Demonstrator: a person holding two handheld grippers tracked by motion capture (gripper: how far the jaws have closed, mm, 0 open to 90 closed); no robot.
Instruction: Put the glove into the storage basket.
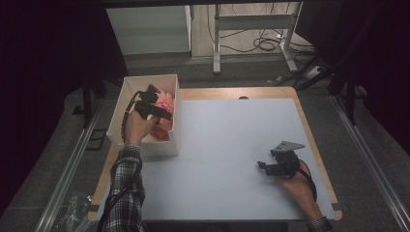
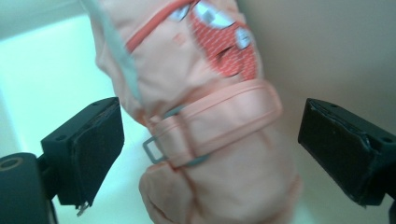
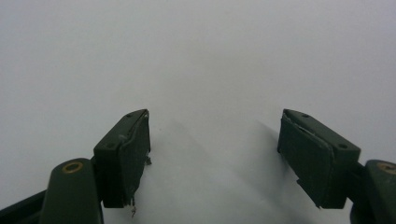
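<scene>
The left gripper is hanging over the white box with its jaws standing apart, and the peach mitten is lying between them below, touched by neither pad, so it looks let go rather than held. The mitten is resting inside the box against its wall, buckle strap facing up. The right gripper is idling well apart on the desk, jaws spread over bare surface, probably keeping clear.
</scene>
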